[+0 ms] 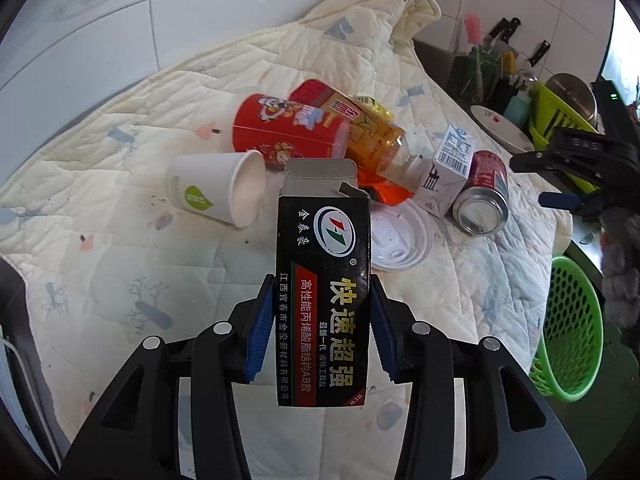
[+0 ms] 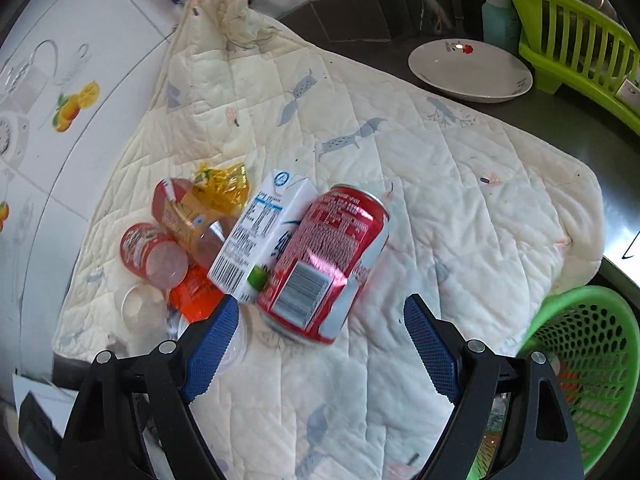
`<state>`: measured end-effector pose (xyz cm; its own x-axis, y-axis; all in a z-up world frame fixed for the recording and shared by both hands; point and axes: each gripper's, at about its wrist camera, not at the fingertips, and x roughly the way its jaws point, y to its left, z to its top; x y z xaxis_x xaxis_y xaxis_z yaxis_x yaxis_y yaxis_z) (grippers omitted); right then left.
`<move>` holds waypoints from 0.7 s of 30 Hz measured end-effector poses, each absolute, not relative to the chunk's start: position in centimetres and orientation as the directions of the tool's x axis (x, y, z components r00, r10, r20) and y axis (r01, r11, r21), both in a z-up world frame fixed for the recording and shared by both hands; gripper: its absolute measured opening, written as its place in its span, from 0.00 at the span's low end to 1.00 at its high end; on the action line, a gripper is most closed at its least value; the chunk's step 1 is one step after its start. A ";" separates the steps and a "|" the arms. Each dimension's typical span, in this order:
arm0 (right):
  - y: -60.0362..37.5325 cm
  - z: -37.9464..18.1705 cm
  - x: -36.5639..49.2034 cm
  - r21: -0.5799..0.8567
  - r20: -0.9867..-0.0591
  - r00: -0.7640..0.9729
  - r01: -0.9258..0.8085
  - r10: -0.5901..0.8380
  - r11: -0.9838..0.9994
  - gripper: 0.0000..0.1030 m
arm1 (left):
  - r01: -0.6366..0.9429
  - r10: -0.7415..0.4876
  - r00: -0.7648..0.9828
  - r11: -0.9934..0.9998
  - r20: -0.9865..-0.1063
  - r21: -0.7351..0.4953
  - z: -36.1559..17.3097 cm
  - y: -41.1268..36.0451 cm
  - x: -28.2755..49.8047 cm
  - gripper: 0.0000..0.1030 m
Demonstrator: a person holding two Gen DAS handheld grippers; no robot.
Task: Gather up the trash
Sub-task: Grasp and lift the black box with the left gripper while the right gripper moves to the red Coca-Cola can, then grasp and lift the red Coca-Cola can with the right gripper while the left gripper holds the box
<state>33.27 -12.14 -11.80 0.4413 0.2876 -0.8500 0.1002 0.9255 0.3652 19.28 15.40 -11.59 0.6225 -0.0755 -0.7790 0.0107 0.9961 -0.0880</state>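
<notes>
Trash collection is under way on a quilt-covered worktop (image 2: 460, 208). The left gripper (image 1: 322, 332) is clamped on a black box (image 1: 322, 280), lifted clear of the pile. The right gripper (image 2: 320, 344), jaws apart and empty, hangs just short of a red can (image 2: 332, 256). A green basket (image 2: 580, 360) at the quilt's edge already holds some orange scraps. Left on the quilt: the can, a carton (image 2: 260, 240), a paper cup (image 1: 216, 188), a lid (image 1: 400, 240), a bottle (image 1: 368, 132) and a red tub (image 1: 288, 132).
</notes>
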 end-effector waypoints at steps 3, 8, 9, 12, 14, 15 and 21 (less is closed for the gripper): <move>-12.6 -13.1 34.4 0.399 -0.854 0.419 0.148 0.309 0.905 0.79 | 0.005 -0.071 0.632 0.996 -0.772 -0.088 -11.1 16.3 18.8 0.43; -12.7 -14.4 35.4 0.437 -0.852 0.401 0.193 0.336 0.879 0.79 | -0.006 -0.067 0.643 0.996 -0.763 -0.093 -10.5 17.4 18.2 0.43; -12.8 -14.8 35.6 0.442 -0.854 0.394 0.203 0.341 0.873 0.79 | -0.008 -0.068 0.645 0.995 -0.761 -0.095 -10.5 17.5 18.1 0.43; -12.9 -15.6 36.0 0.456 -0.854 0.383 0.230 0.351 0.859 0.79 | -0.006 -0.070 0.648 0.995 -0.759 -0.096 -10.4 17.7 17.9 0.43; -12.9 -16.2 36.4 0.473 -0.851 0.376 0.242 0.367 0.847 0.79 | -0.007 -0.070 0.647 0.995 -0.759 -0.097 -10.4 17.7 17.8 0.43; -12.9 -16.4 36.5 0.478 -0.850 0.373 0.248 0.372 0.843 0.79 | -0.007 -0.069 0.647 0.995 -0.759 -0.097 -10.4 17.7 17.8 0.43; -12.7 -17.8 37.3 0.521 -0.835 0.360 0.271 0.417 0.809 0.78 | -0.010 -0.061 0.649 0.996 -0.758 -0.089 -10.2 17.9 17.6 0.43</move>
